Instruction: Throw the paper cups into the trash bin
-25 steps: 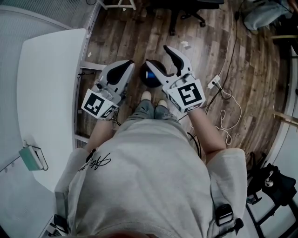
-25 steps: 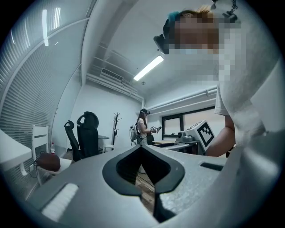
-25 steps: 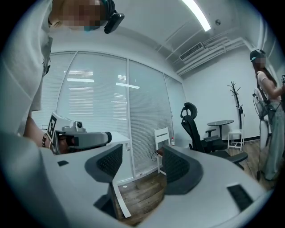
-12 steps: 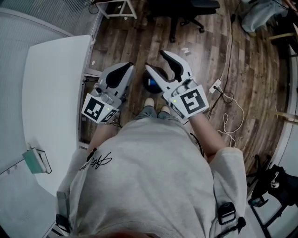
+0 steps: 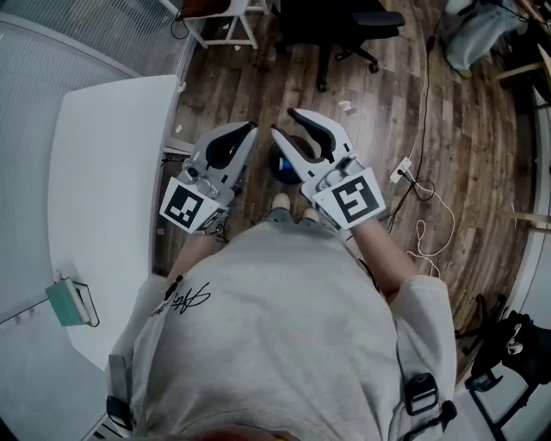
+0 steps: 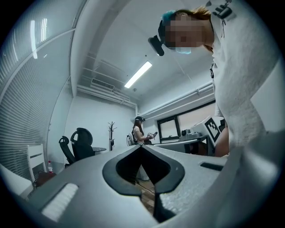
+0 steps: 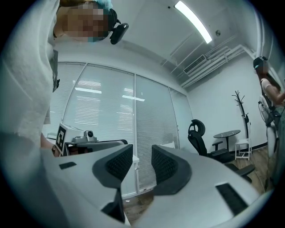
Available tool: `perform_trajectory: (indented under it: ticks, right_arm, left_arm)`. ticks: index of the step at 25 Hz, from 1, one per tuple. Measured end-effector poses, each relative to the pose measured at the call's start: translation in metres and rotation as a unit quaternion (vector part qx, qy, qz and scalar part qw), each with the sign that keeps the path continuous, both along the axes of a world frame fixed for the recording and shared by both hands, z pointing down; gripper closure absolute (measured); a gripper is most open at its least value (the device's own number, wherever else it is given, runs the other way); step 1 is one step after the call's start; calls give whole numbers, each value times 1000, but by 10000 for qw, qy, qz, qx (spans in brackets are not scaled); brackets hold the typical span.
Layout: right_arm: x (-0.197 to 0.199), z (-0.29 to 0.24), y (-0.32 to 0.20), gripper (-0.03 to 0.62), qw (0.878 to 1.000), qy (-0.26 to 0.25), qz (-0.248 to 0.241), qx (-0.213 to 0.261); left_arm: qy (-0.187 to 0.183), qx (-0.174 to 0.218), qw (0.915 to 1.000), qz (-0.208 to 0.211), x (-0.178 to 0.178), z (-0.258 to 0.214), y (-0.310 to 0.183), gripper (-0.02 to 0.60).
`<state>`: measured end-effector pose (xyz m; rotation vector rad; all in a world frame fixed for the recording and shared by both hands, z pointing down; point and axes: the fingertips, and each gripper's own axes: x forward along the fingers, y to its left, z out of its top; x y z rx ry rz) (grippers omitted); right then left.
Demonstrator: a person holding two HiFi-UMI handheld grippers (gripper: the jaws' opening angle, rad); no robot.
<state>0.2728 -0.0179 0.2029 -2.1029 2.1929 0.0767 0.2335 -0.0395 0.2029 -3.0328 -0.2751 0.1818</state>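
Observation:
No paper cup shows in any view. On the wooden floor just beyond my feet stands a dark round trash bin with something blue inside; my right gripper partly covers it. That right gripper hangs over the bin, and its jaws have just been closing. A narrow gap remains and nothing is between them, which the right gripper view confirms. Beside it on the left, my left gripper is shut and empty, its tips touching in the left gripper view. Both point roughly level.
A white table runs along the left, with a teal object near its front edge. A black office chair stands beyond the bin. A power strip and cables lie on the floor at the right. Another person stands far off.
Both grippers have risen and sit a little higher in the head view. The right gripper's jaws have narrowed from wide open to a small gap. The left gripper stays shut.

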Motion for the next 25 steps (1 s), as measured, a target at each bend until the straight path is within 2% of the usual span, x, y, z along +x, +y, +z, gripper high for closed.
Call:
perform_trajectory:
  ticks: [7,11,18,25]
  right_arm:
    - [-8,-5,0,518,10000,-2,-73,-2]
    - [-9,-8,1,534,9999,-68,-110,-40]
    - [-11,-19,2,555,9996,168,-64,205]
    - [-16,-12,4,581,9999,145,-64,-55]
  left_arm:
    - [-24,1,10000,32,-3,-5,-1,578]
    - [-70,38,9999,61,-1,-5,0,578]
    - [-35,94,9999,141,-5,-10,3,578]
    - [-27,81,9998,175,-4,-9,4,578]
